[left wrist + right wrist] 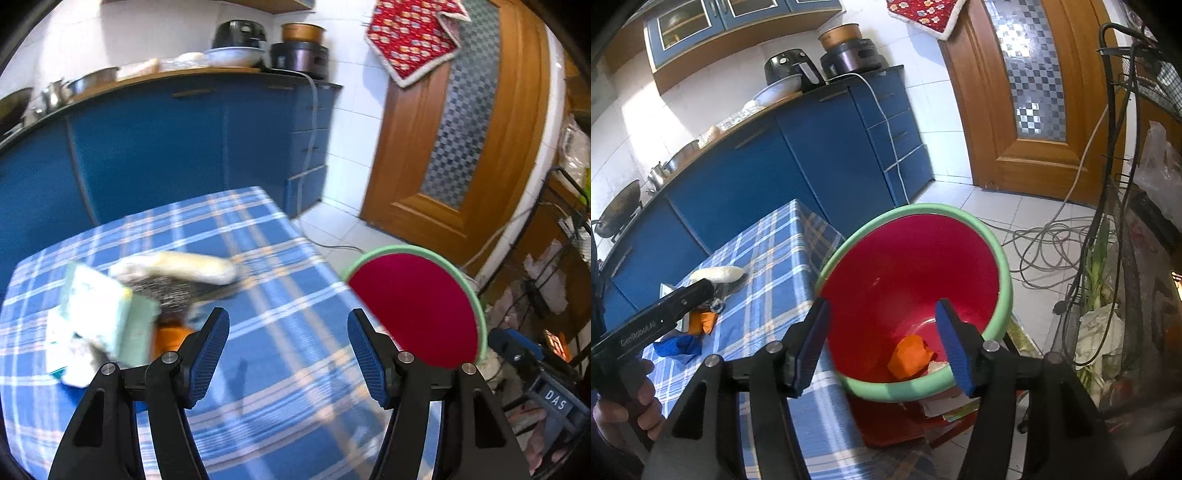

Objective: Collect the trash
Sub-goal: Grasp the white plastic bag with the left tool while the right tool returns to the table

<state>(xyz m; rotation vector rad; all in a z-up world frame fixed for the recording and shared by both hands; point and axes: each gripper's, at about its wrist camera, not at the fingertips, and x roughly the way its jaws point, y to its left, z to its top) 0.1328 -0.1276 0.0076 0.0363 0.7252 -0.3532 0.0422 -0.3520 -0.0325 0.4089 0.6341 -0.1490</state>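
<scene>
While both grippers hold nothing, the right gripper (881,341) hangs wide apart over the red bin (1004,295) – orange trash (910,356) lies at its bottom – and the left gripper (288,349), also spread, hovers over the checked table (280,280) beside that bin, near a blurred carton (99,314)

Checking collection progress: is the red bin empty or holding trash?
Holding trash: the red bin contains an orange crumpled piece and pale scraps at its bottom.

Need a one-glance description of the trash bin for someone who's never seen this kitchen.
Start at the blue plaid-clothed table; just off its right edge stands a round plastic bin, red inside with a mint-green rim. A crumpled orange scrap lies at its bottom, and nothing nearby shares that red-green colouring.
</scene>
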